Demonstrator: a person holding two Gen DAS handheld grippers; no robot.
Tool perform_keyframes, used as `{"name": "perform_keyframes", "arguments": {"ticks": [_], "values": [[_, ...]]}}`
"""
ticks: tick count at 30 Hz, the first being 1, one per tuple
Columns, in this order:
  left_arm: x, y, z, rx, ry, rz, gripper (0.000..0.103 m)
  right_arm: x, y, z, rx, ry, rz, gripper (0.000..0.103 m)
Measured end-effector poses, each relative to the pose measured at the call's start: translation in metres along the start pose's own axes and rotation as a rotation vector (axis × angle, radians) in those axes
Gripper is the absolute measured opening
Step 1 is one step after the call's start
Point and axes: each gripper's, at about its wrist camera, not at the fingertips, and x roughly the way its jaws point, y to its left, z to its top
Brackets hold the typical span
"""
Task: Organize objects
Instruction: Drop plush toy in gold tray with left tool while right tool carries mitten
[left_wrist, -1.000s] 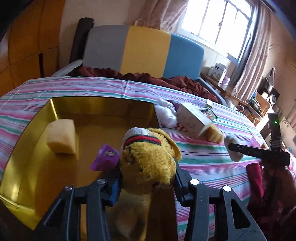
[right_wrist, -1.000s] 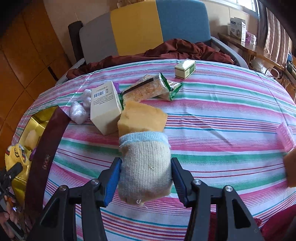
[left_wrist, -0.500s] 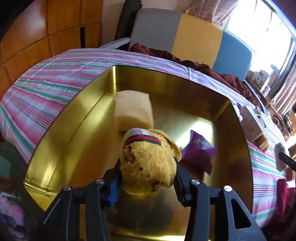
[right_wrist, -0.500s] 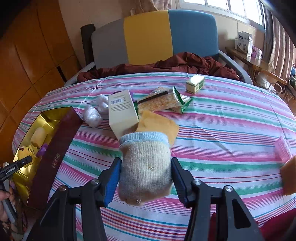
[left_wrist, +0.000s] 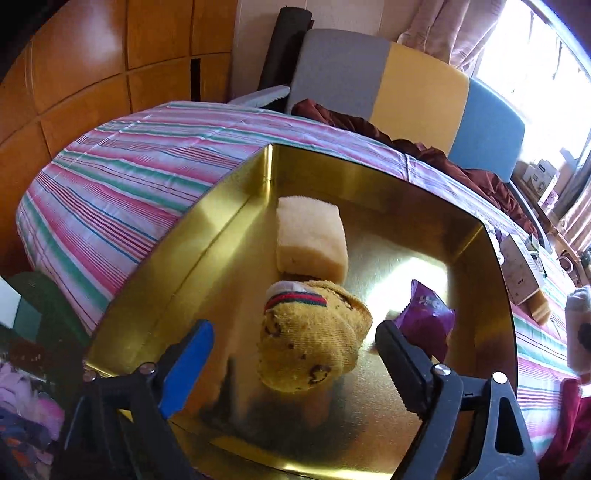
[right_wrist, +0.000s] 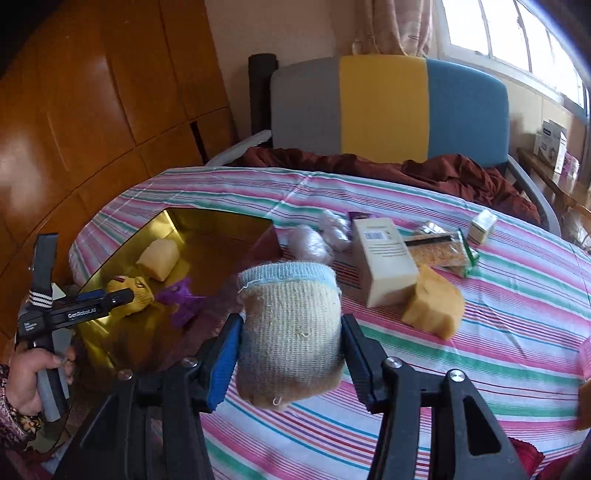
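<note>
The left gripper (left_wrist: 295, 354) has just been opening – the yellow sock (left_wrist: 314, 339) sits loose between its jaws inside the gold tray (left_wrist: 236, 177). The right gripper (right_wrist: 291, 347) clamps the beige sock (right_wrist: 290, 328) above the tabletop (right_wrist: 480, 332) – carried in now, it could bump the left gripper.

Left wrist view peers closely down into the gold tray (left_wrist: 236, 221); right view, farther back, shares it.

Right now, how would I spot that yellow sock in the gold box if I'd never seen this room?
Find the striped tablecloth, then the shiny gold box at its edge. Inside, the rolled yellow sock lies just in front of a pale sponge block and beside a purple packet. It alone is fuzzy mustard knit with a red-and-green striped cuff.
</note>
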Motion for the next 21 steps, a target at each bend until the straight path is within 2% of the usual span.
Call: {"name": "perform_keyframes", "arguments": {"ticks": [2, 4, 8, 12, 21], "values": [[-0.007, 0.005, 0.003, -0.016, -0.026, 0.005, 0.093, 0.005, 0.021, 0.003, -0.022, 0.011, 0.046, 0.054], [-0.014, 0.012, 0.007, -0.044, -0.052, 0.013, 0.1, 0.011, 0.044, 0.004, -0.061, 0.024, 0.075, 0.054], [-0.028, 0.026, 0.015, -0.095, -0.095, 0.014, 0.101, 0.032, 0.093, 0.004, -0.179, 0.08, 0.072, 0.054], [-0.037, 0.034, 0.02, -0.099, -0.112, 0.015, 0.102, 0.055, 0.125, 0.002, -0.235, 0.155, 0.086, 0.054], [-0.046, 0.052, 0.019, -0.142, -0.116, 0.004, 0.102, 0.102, 0.15, -0.006, -0.245, 0.289, 0.073, 0.055]]}}
